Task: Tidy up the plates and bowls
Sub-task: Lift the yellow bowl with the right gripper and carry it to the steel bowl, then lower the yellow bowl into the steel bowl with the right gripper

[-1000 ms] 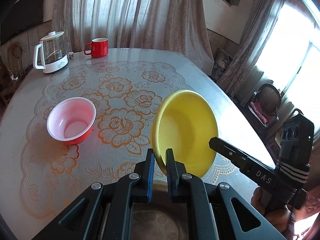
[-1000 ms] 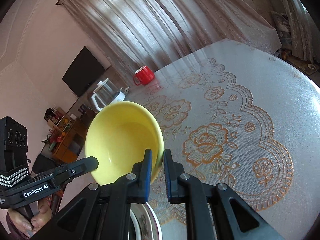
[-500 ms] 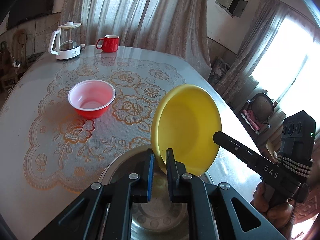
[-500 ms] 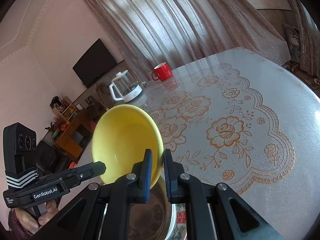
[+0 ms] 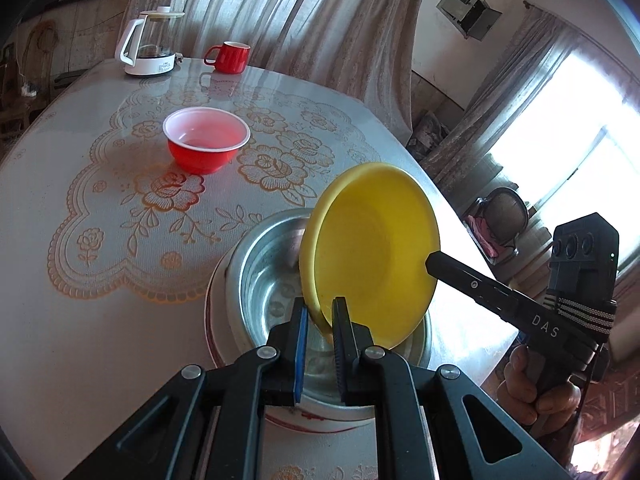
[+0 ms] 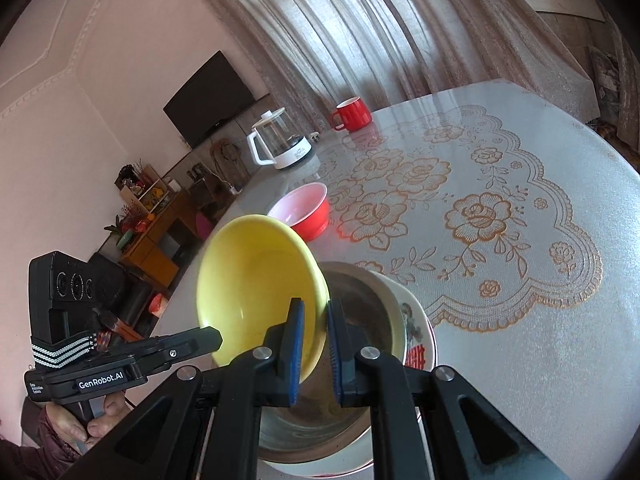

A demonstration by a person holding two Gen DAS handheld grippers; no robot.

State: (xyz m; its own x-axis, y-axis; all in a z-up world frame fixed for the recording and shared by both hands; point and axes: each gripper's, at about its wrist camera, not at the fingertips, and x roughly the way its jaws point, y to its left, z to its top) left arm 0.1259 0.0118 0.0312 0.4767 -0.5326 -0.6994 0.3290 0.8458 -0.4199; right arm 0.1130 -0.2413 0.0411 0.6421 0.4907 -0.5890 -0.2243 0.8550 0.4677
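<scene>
A yellow bowl [image 5: 372,252] hangs tilted over a steel bowl [image 5: 264,280], held by both grippers at opposite rims. My left gripper [image 5: 320,320] is shut on its near rim in the left wrist view. My right gripper [image 6: 314,328] is shut on the other rim of the yellow bowl [image 6: 256,280]. The steel bowl [image 6: 360,300] rests in a white patterned plate [image 6: 416,340] near the table's edge. A red bowl [image 5: 206,144] with a white inside stands alone further back on the lace mat; in the right wrist view the red bowl [image 6: 304,212] sits just behind the yellow one.
A glass kettle [image 5: 150,42] and a red mug [image 5: 230,56] stand at the far side of the round table [image 5: 72,280]. The table edge runs close on the right, with a chair [image 5: 502,216] beyond it. A hand [image 5: 532,392] grips the right tool.
Both grippers have carried the yellow bowl across the table to above the steel bowl and plate, which have come into view beneath it. The red bowl stayed put.
</scene>
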